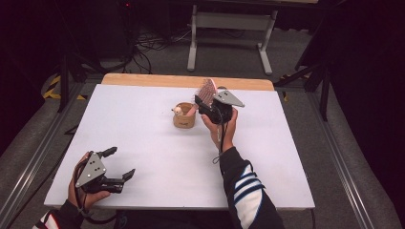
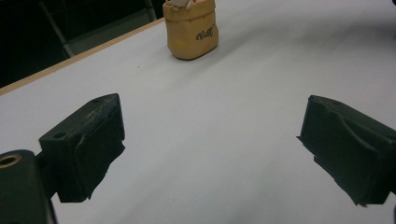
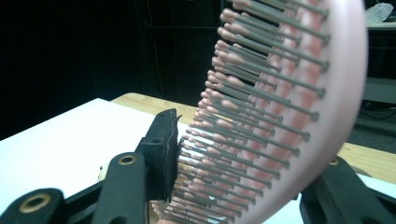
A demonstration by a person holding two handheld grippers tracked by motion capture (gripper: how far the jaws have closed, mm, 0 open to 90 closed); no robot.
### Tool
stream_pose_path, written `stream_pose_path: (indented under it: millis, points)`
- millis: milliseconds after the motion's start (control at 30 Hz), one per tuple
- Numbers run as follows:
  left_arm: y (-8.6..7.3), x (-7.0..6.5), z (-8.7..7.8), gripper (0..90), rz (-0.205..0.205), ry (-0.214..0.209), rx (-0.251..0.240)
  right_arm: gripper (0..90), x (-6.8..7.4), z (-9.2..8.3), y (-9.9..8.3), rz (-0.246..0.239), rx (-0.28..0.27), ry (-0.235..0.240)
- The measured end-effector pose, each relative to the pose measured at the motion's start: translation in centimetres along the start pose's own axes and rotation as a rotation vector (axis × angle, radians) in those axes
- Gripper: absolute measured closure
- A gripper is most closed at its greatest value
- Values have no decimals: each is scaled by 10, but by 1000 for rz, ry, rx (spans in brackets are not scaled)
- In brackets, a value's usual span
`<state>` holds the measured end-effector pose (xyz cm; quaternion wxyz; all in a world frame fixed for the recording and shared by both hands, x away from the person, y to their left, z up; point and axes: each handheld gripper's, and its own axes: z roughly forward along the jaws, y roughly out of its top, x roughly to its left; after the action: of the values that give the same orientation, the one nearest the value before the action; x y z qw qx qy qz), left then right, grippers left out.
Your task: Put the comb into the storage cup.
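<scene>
A pink hairbrush [image 1: 206, 90] with grey bristles stands upright, its handle down in a small tan cup [image 1: 184, 117] near the table's middle. My right gripper [image 1: 207, 101] is shut on the brush head. In the right gripper view the left pad [image 3: 163, 149] touches the bristle tips of the hairbrush [image 3: 299, 116] and the right jaw sits against its smooth back. My left gripper [image 1: 122, 163] rests at the front left of the table, open and with nothing in it. Its view [image 2: 210, 140] looks across bare white surface at the tan cup [image 2: 191, 30], which bears dark lettering.
The white table top [image 1: 143, 143] has a wooden strip [image 1: 186, 81] along its far edge. A small pale object [image 1: 177, 110] pokes out of the cup's left side. A white metal frame [image 1: 229, 21] and cables lie on the floor behind the table.
</scene>
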<state>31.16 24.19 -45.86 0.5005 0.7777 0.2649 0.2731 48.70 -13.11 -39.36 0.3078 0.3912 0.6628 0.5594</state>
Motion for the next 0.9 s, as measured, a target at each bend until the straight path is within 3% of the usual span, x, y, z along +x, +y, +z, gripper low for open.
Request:
stream_pose_path:
  millis: [500, 900]
  points:
    - [0, 0, 1, 75, -4, -3, 2, 462, -1, 1, -3, 2, 20, 4]
    - [0, -1, 3, 75, -3, -6, 9, 317, -2, 1, -2, 3, 42, -1]
